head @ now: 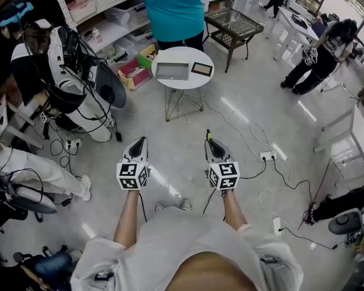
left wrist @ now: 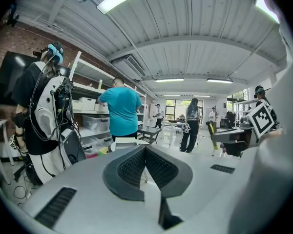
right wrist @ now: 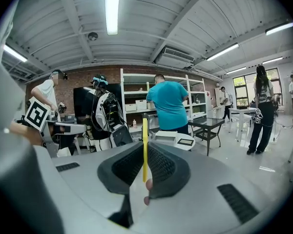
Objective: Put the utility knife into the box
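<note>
Yellow utility knife (right wrist: pixel 145 145) is pinched edge-on in my right claw (right wrist: pixel 145 155), jaws shut on it and its end sticking out past the tips; my left claw (left wrist: pixel 145 152) is closed on nothing. The grey box (head: pixel 171 71) sits on a round white surface (head: pixel 183 85) well ahead of both claws, so I'd close in, keep the pinch firm and release low over it. Can't tell whether the blade is out or how deep the box is.

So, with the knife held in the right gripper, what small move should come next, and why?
Probably carry the right gripper forward toward the round table. Its jaws are shut on the yellow utility knife, and the box sits on that table, well ahead of it.
</note>
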`<state>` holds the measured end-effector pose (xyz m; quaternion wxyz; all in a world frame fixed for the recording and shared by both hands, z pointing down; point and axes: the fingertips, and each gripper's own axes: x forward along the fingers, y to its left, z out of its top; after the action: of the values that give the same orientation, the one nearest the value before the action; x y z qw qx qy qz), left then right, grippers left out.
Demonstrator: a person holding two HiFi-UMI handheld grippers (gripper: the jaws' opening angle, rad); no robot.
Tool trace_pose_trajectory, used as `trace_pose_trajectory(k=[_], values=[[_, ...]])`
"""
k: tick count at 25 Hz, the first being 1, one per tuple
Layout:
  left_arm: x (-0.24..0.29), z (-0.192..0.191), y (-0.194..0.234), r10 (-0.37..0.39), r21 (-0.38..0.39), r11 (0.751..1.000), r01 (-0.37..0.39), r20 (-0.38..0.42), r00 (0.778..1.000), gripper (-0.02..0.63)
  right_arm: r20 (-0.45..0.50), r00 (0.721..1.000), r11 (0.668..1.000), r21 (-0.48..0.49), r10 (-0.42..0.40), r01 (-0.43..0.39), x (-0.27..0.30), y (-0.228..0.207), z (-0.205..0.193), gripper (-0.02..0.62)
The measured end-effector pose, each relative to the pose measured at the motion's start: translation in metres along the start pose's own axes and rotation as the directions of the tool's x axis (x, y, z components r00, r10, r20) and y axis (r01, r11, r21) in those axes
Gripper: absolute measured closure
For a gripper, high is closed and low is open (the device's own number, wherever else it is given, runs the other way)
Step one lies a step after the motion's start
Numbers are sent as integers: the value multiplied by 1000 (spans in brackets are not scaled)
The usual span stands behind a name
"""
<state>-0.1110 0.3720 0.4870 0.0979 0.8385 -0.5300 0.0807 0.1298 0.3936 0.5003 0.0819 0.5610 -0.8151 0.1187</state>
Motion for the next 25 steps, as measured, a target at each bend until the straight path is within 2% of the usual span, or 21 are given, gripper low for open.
trace_pose_trajectory(k=[9, 14, 19, 25], values=[[8, -16, -21, 29, -2, 1000, -29, -19, 999, 586, -19, 999, 999, -17, 49, -49, 0, -15, -15, 548], [20, -26, -33, 20, 5, 1000, -20, -45, 999, 586, -21, 998, 998, -3, 59, -59, 10, -25, -18, 548], [38, -27, -30, 19, -7, 1000, -19, -58, 998, 586, -35, 997, 998, 2, 69, -69, 27, -31, -17, 548], [86, -21, -10, 1, -12, 1000, -2, -51, 999, 586, -44, 998, 998, -8, 55, -55, 68, -48, -12, 548]])
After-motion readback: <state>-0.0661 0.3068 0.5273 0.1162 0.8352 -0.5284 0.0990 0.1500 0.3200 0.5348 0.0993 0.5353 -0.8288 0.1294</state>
